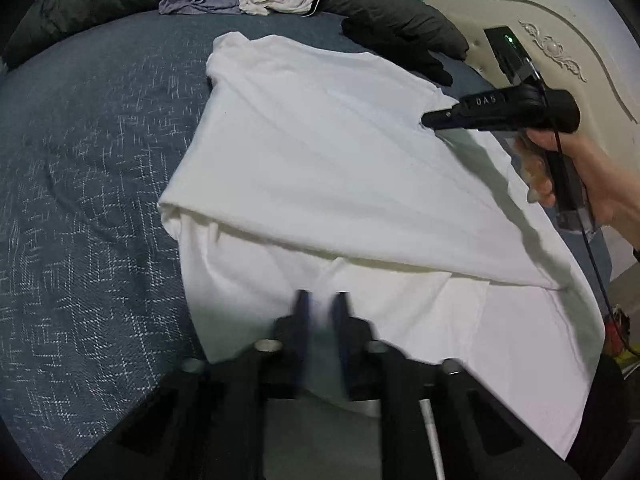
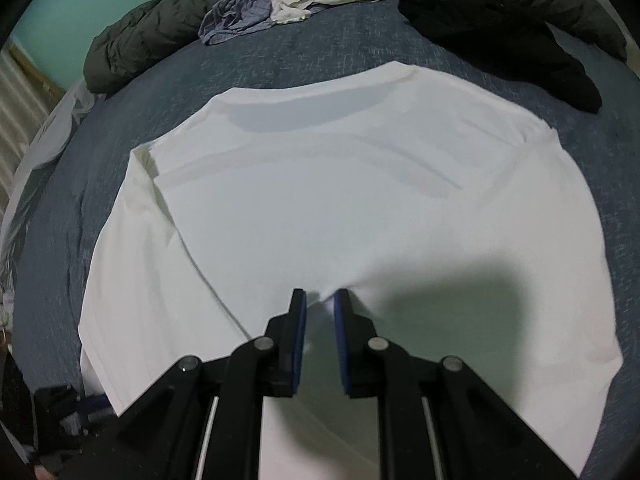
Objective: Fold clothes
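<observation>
Two grippers pinch one white shirt [image 2: 320, 200]: left gripper [image 1: 320, 300] and right gripper [image 2: 320, 298] clamped on fabric.

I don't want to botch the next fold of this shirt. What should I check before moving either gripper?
1. Right gripper holds the white shirt: ok, fabric is bunched between its jaws.
2. Left gripper holds fabric: cannot tell. Its jaws are shut, but the view is blurred.
3. Folded-over top layer lies smooth: ok, only shallow creases.
4. Black garment is clear of the shirt: cannot tell, it lies right beside the far corner.
5. Bare bedspread beside the shirt to work on: ok.
</observation>
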Tool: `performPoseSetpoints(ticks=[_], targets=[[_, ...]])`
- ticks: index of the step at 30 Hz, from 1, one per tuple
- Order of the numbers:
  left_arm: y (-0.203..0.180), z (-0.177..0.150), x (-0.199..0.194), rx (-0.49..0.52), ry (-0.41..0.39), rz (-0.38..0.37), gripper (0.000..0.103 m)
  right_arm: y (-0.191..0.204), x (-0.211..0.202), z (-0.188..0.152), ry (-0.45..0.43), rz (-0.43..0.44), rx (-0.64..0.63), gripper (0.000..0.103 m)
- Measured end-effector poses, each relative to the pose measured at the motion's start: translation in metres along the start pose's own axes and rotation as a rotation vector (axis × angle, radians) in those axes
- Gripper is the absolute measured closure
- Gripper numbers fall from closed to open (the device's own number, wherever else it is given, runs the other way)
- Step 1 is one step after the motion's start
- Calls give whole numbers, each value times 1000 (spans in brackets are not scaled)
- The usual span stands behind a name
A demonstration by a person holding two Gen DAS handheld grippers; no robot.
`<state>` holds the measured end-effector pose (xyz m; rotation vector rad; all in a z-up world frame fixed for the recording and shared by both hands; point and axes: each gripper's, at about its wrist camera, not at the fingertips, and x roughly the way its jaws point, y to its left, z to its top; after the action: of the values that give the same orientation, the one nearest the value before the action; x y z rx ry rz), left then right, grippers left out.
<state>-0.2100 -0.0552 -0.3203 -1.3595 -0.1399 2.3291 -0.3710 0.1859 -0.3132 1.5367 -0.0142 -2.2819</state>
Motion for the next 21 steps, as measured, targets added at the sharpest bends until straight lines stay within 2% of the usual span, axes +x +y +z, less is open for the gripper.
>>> performPoseSetpoints(ticks=[6,9,16,21], targets=[[4,-1,-18,-15,-51,-2,102,-10,-11,-9,-20,-4,20,90],[8,-1,-16,-30,-46,-8,102,-13,-19,-12,-29,13,26,90],[5,-1,-7,-22,-21,2,102,10,-9,-32,80,-21,-121,88],[7,-4,-8,-21,-17,7,102,26,3,-29,77,20,-156,87]])
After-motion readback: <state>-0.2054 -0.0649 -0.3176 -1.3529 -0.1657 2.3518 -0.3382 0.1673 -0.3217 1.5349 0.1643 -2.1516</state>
